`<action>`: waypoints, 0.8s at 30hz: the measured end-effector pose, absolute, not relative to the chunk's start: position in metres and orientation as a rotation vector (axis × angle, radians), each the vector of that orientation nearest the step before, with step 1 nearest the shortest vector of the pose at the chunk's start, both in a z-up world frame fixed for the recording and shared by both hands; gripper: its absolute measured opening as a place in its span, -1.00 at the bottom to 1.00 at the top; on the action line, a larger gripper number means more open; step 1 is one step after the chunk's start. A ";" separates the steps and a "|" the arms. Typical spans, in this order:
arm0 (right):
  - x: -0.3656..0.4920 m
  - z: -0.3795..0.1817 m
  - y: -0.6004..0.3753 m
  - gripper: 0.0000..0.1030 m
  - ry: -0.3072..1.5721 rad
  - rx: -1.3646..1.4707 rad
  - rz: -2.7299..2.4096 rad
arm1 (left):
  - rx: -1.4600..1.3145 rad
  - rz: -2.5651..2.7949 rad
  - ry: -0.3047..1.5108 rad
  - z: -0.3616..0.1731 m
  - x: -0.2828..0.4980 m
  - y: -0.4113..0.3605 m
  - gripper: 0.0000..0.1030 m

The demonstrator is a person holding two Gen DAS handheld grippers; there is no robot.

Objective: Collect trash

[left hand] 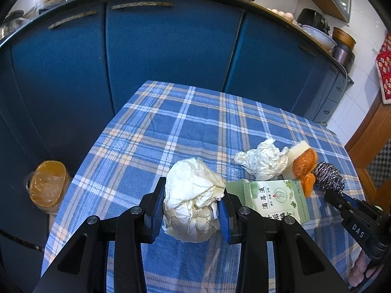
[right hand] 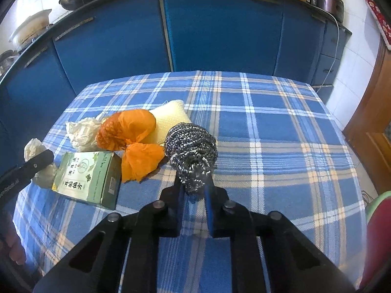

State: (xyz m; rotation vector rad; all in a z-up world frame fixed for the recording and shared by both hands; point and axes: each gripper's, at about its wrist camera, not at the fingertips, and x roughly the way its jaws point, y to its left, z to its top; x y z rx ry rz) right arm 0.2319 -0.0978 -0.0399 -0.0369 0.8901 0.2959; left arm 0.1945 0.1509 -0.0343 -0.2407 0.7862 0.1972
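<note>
My left gripper (left hand: 193, 195) is shut on a crumpled white paper ball (left hand: 190, 210) just above the plaid tablecloth (left hand: 171, 127). In the right wrist view my right gripper (right hand: 193, 183) is shut on a steel wool scrubber (right hand: 191, 146), whose lower part is squeezed between the pads. Left of the scrubber lie an orange plastic bag (right hand: 132, 134), a pale yellow sponge (right hand: 171, 119), a second crumpled paper (right hand: 81, 131) and a green carton (right hand: 88, 175). In the left wrist view the carton (left hand: 273, 200) lies just right of the held paper ball.
Blue cabinet doors (left hand: 158, 48) stand behind the table, and pots and bowls sit on the counter above them. A bin with an orange liner (left hand: 48, 183) stands on the floor left of the table. A wooden door (right hand: 371, 122) is at the right.
</note>
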 end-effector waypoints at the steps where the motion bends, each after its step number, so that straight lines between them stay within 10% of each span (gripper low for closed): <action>1: 0.230 -0.038 -0.099 -0.68 0.887 -0.031 0.297 | -0.239 0.196 0.784 -0.033 0.194 0.150 -0.25; 24: 0.184 -0.003 -0.139 -0.91 0.808 0.064 0.294 | -0.203 0.124 0.742 -0.003 0.167 0.110 -0.25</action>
